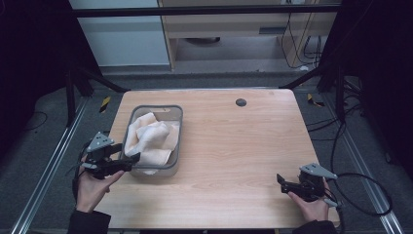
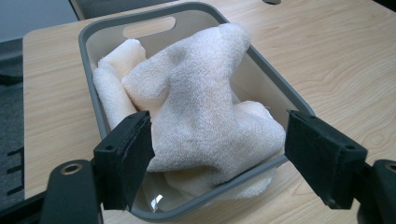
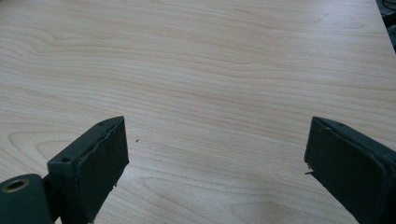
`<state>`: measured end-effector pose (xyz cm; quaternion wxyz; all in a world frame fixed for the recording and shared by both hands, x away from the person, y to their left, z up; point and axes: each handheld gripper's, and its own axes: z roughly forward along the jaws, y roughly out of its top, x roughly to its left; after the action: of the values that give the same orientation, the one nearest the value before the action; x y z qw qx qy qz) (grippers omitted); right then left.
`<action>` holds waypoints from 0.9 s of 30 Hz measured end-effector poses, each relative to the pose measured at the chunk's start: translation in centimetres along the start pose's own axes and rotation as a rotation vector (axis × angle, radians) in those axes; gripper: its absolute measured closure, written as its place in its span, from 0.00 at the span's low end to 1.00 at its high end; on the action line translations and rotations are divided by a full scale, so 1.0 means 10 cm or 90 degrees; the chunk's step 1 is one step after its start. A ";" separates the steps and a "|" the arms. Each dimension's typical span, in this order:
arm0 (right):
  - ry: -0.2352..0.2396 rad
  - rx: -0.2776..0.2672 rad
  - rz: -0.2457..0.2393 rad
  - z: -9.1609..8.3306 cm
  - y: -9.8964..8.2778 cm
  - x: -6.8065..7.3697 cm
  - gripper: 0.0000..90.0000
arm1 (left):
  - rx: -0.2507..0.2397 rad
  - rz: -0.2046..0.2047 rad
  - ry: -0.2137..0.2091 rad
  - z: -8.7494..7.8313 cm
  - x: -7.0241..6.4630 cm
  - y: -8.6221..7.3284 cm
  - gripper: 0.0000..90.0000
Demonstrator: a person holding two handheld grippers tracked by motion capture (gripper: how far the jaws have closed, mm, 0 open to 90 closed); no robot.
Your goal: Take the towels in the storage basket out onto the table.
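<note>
On the wooden table (image 1: 234,146), which took up most of the high view, a grey basket (image 1: 177,115) sat toward the left side, its long axis running away from me. Inside it lay a heap of cream towels (image 1: 151,139), bunched and piled above the rim, with one corner hanging over the near edge.

My left gripper (image 1: 130,158) was at the near left corner of that basket, tilted in toward it. In the left gripper view my jaws stood wide apart, one on either side of the near end of the basket (image 2: 88,60). The towels (image 2: 201,107) filled the space between them. The left jaw's pad sat right against the towel's edge, though I couldn't tell whether it truly touched; the right jaw stood outside the basket's rim, clear of the cloth. I gripped nothing.

My right gripper (image 1: 280,178) rested well apart, near the table's front right corner, held low over bare wood. In the right gripper view its jaws were spread wide too, with nothing between them but the table (image 3: 210,70).

A small dark round cap (image 1: 240,102) sat in the tabletop near the far edge.
</note>
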<state>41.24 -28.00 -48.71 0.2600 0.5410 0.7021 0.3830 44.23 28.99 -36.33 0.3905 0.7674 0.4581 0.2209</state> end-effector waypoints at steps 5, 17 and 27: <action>0.000 0.002 -0.002 0.01 0.00 0.00 0.07 | 0.020 0.013 0.000 0.03 -0.01 0.09 0.25; 0.004 0.001 0.004 -0.01 0.01 0.00 0.06 | 0.052 0.035 0.005 0.09 -0.02 0.28 0.25; 0.004 0.001 -0.003 0.00 0.01 0.00 0.06 | 0.089 0.054 0.003 0.18 -0.03 0.41 0.26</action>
<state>41.28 -28.00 -48.65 0.2585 0.5387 0.7042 0.3836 47.53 26.84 -34.12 0.3249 0.8112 0.4402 0.2065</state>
